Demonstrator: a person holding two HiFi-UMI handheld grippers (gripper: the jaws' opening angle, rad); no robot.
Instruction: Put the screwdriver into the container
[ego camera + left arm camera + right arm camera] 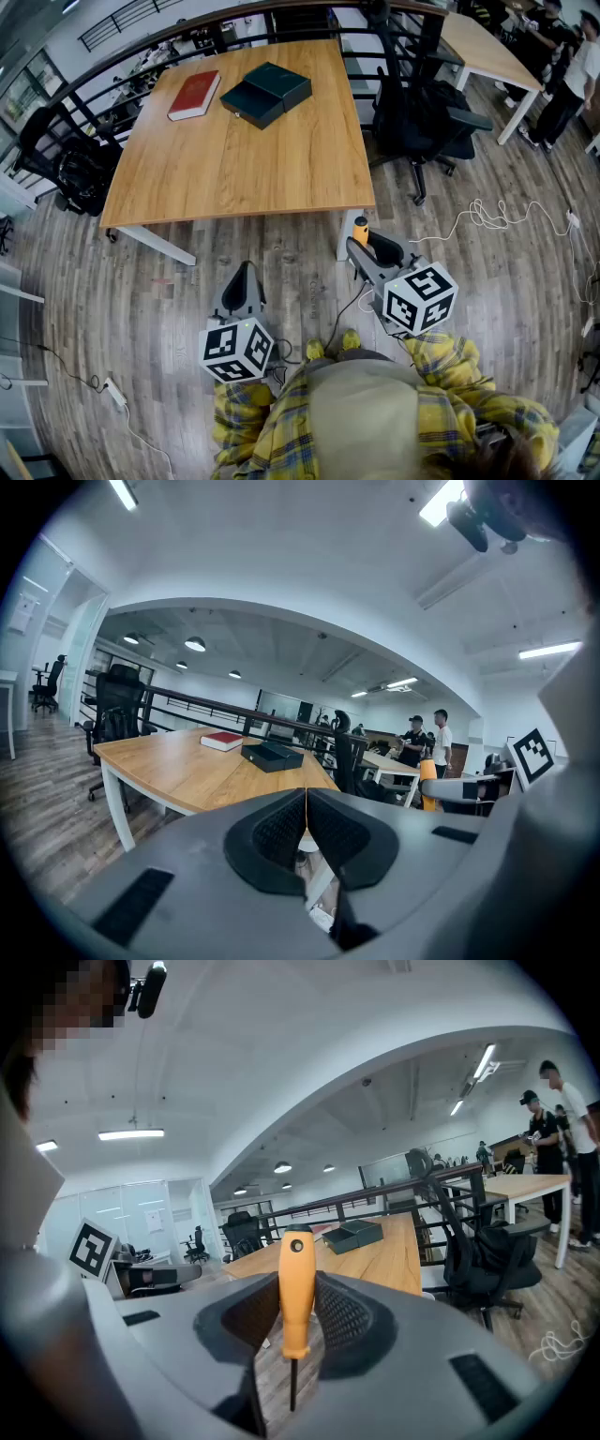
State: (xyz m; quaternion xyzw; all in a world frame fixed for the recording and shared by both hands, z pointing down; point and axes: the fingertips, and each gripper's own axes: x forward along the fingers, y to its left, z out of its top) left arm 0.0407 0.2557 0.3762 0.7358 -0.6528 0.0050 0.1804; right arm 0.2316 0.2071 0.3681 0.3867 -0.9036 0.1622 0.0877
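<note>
Two grippers are hanging over the wood floor at the six o'clock side of the bench (234, 169), both short of its near edge.

Starting at the left of the head view, a red book (194, 95) is lying flat at about eleven o'clock on the bench's far end. Just beside it, toward three o'clock, the dark container (251, 105) is sitting in two parts. One is a shallow open tray, and a flat-topped half (278, 83) is touching the tray's one o'clock corner. The tray's inside is showing only as dark, too small to read.

Nearer the person, the left gripper (246, 272) is pointing toward twelve o'clock. In the left gripper view its jaws are pressing together with nothing between them (306, 810), and the book (223, 741) and container (272, 755) are lying well beyond them.

To the right, the right gripper (362, 242) is reaching close to the bench's five o'clock corner. Its jaws are pinching the screwdriver (360, 228) by its orange handle. In the right gripper view (296, 1309) the screwdriver (296, 1283) is standing upright, its handle end rising past the jaws and its thin dark shaft pointing back toward the camera. The screwdriver is staying well apart from the container (354, 1233).

Further right, a black office chair (422, 122) is standing beside the bench, and a pale cable (487, 217) is trailing across the floor at three o'clock.
</note>
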